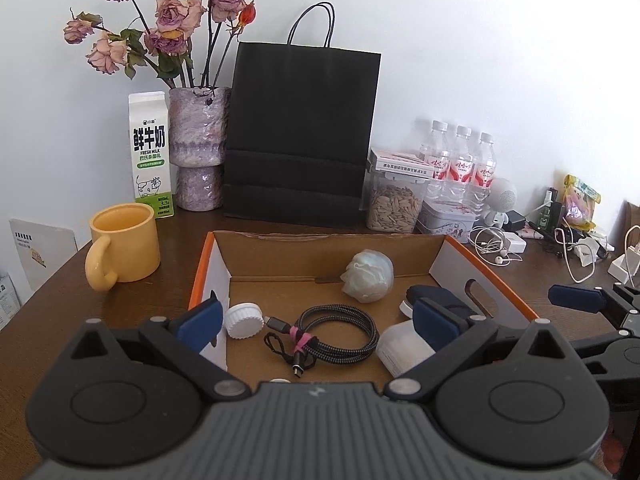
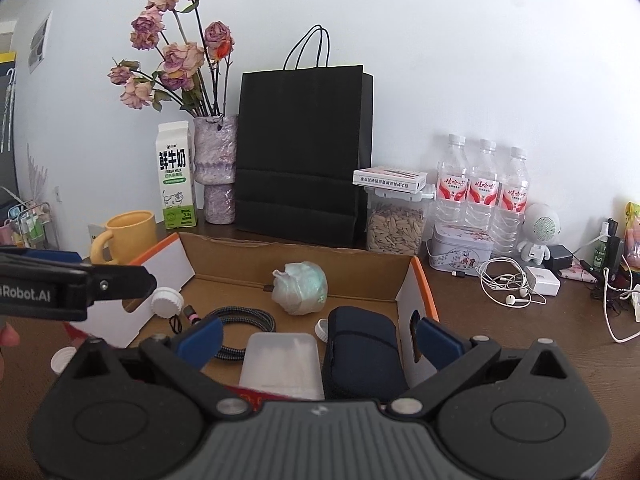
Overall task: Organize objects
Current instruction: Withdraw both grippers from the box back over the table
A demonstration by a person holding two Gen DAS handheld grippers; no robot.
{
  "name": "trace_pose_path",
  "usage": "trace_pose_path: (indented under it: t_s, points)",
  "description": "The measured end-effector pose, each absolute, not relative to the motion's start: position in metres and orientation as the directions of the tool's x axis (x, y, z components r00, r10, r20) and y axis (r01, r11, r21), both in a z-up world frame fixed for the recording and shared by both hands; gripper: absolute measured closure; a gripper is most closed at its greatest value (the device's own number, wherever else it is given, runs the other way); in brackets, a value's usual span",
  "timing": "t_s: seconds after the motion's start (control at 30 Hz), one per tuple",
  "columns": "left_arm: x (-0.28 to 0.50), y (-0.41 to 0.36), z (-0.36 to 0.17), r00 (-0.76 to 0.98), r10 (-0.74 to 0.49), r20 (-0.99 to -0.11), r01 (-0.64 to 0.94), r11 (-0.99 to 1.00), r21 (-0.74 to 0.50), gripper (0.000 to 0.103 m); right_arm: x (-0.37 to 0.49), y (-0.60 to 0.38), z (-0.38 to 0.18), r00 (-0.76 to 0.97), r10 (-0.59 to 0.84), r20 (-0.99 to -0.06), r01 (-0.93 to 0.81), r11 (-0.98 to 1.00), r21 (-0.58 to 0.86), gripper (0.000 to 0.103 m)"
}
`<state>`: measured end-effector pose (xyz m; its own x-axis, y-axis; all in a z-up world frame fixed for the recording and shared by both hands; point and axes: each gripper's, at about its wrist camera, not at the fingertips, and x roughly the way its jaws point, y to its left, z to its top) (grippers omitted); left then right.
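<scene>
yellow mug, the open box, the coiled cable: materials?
Yellow mug: likely glazed ceramic, thick wall with soft sheen. Open box: corrugated cardboard, raw brown inside, white and orange printed outside. Coiled cable: braided fabric sheath, black-grey weave, pink tie.

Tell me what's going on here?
A person holds two grippers over a cardboard box on a cluttered desk. Both the left gripper and the right gripper are open and empty. Already in the box: a coiled cable, a white cap, a crumpled bag, a dark pouch and a white container. Earphones still lie outside.
</scene>
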<state>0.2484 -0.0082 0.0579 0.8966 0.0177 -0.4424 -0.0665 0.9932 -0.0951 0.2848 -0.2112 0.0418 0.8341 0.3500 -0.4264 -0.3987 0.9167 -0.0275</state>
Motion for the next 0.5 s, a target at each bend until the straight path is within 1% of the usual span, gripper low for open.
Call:
trace_pose_path:
  t_s: [0.5]
  points:
    - [0.206, -0.005, 0.053, 0.880, 0.020, -0.474, -0.062, 0.995, -0.075, 0.000, 0.233, -0.224, 0.027, 0.808, 0.344, -0.478, -0.408, 0.913, -0.031, 0.000]
